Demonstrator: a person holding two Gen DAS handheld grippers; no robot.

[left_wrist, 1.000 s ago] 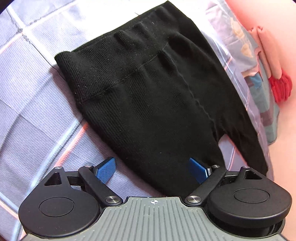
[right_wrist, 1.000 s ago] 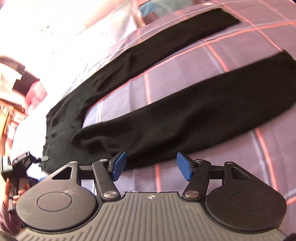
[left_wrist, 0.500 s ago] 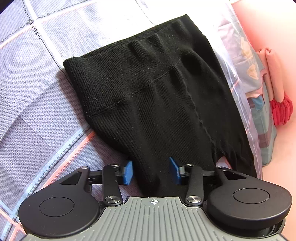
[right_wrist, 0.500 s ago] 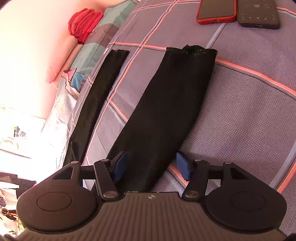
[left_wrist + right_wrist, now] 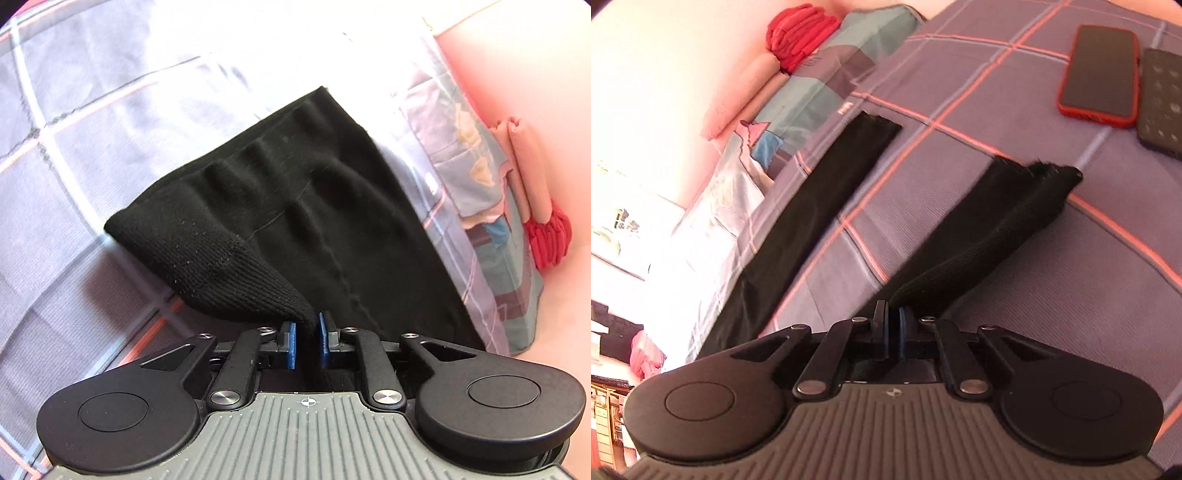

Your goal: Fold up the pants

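Black knit pants point(image 5: 314, 206) lie on a grey checked bedsheet point(image 5: 74, 155). In the left wrist view my left gripper point(image 5: 306, 338) is shut on the near edge of the pants by the waistband, and the fabric is lifted into a peak at the blue pads. In the right wrist view my right gripper point(image 5: 894, 332) is shut on the near pant leg point(image 5: 990, 236), which is raised and bunched, its hem pointing away. The far pant leg point(image 5: 820, 195) lies flat on the sheet.
A red-cased phone point(image 5: 1100, 74) and a dark device point(image 5: 1161, 99) lie on the sheet at the far right. A patterned quilt point(image 5: 812, 85), a pink pillow point(image 5: 528, 166) and a red cloth point(image 5: 798, 33) lie along the pink wall.
Both grippers have shut on the pants. The left has pulled the waist edge up into a peak. The right has gathered and lifted the near leg.
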